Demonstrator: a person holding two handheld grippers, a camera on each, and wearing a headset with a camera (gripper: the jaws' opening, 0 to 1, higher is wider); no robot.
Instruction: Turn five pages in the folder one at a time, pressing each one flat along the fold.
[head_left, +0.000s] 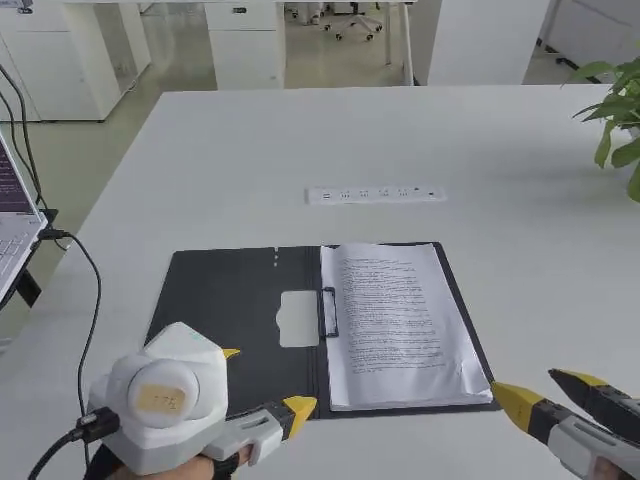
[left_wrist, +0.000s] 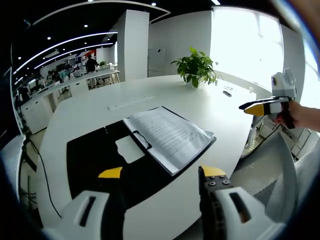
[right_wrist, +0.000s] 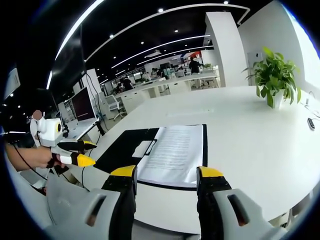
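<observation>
- The left tool is nearest, at the lower left of the head view, above the front edge of the bench. Its two yellow-tipped jaws stand apart and there is nothing between them. One tip is over the front left corner of the folder; I cannot tell if it touches.
- The right tool is at the lower right, just beside the front right corner of the folder and not touching it. Its jaws are also apart and hold nothing.
- In the left gripper view, a hand holds the right tool in the air past the bench edge.
- The folder lies open and flat on the bench, between the two tools and a little beyond them. Its left inner cover is black, with a pale patch near the fold.
- The pages are on the right half of the folder, a white printed stack lying flat. A black clip holds the stack on the side of the fold.
- A white power strip lies on the bench behind the folder, well apart from it.
- A green plant is at the far right.
- A laptop is at the left edge, and a black cable runs down from it along the bench side.
</observation>
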